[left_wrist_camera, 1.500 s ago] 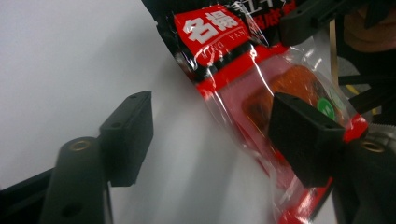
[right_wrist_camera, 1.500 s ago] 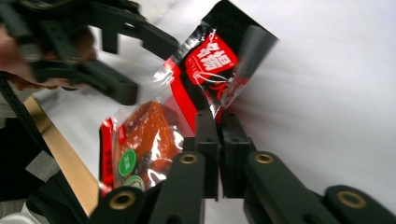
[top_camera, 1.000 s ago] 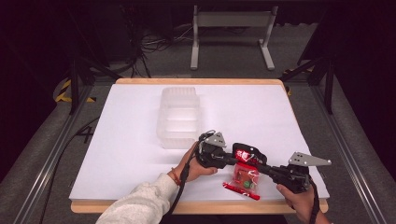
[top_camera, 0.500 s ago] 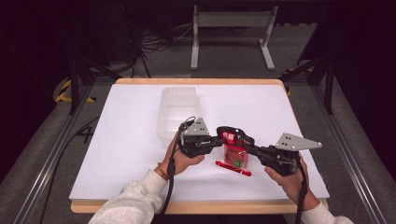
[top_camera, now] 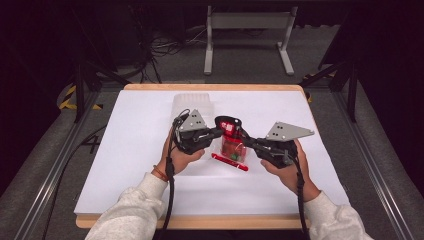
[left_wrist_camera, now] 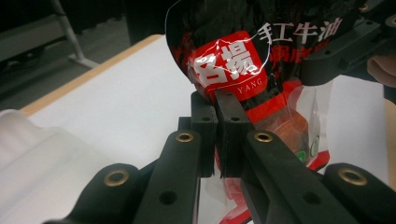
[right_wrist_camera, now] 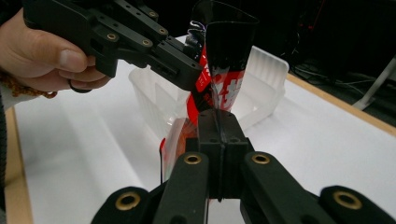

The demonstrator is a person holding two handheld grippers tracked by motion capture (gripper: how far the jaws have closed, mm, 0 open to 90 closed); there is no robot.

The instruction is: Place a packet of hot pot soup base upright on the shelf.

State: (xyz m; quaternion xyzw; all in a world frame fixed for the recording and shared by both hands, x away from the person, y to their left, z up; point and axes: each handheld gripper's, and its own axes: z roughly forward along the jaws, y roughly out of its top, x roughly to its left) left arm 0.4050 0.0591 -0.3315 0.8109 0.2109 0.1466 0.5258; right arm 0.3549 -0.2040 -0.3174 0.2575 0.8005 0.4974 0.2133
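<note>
High view, centre: left tongs (top_camera: 218, 132) & right tongs (top_camera: 248, 142) both clamped on pouch (top_camera: 232, 145) (opposite edges); uneven pull could rip film.

Both forearms, in light sleeves, reach in from the near edge and angle toward each other. The left gripper (top_camera: 216, 133) and right gripper (top_camera: 248, 142) face inward above mid-table, each with jaws pressed together on the red-and-black packet (top_camera: 231, 142).
</note>
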